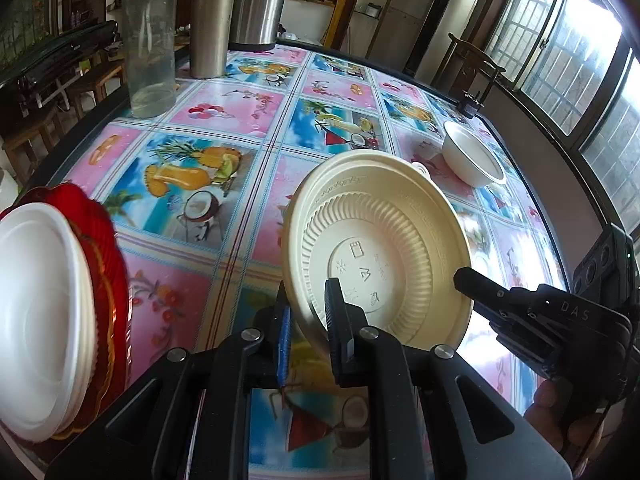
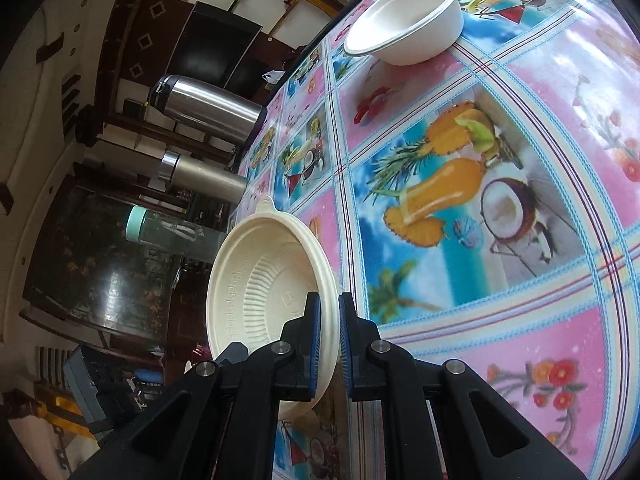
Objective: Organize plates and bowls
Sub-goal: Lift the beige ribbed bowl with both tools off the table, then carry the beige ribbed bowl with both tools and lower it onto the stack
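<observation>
Both the left gripper (image 1: 308,316) and right gripper (image 2: 329,344) pinched the tilted cream plate (image 1: 380,248); uneven pulling could crack its thin rim.

The white plate (image 1: 38,316) and the red dish (image 1: 108,280) beneath it run off the left wrist view's left edge, blurred. The embossed lettering on the cream plate (image 1: 380,256) is too small to read. The kettle (image 1: 260,0) is cut at the top; the clear jar (image 1: 150,40) perhaps holds water.
</observation>
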### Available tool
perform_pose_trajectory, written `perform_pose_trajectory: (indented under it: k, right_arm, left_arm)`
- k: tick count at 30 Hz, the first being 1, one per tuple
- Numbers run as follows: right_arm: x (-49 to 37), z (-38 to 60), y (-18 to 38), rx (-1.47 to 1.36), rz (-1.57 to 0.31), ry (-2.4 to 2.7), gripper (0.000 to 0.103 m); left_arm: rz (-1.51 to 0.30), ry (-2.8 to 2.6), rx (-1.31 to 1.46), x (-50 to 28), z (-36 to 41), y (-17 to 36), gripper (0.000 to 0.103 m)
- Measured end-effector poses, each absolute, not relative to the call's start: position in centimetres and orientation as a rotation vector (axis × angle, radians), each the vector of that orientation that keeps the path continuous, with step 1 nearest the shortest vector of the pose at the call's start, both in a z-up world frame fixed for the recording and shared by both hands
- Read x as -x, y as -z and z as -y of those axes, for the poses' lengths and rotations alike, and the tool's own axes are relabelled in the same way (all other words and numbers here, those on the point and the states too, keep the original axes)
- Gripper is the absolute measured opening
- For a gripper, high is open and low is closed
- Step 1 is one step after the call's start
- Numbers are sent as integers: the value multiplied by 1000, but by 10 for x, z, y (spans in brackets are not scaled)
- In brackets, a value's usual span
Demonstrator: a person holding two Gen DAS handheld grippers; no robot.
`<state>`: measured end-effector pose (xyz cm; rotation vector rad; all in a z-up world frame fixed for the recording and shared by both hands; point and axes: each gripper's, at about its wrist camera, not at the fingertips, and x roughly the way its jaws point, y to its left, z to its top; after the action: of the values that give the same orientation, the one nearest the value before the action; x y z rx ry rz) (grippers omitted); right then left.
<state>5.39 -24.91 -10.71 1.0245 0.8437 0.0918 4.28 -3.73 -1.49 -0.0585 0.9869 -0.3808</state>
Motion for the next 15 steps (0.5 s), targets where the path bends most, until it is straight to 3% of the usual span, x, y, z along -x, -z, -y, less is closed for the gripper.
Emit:
perform_pose_trajectory:
  k: [15]
  right_arm:
    - [-21, 206, 66, -925, -810, -154, 10]
  left_arm:
    - [-870, 341, 74, -3, -15, -17, 15]
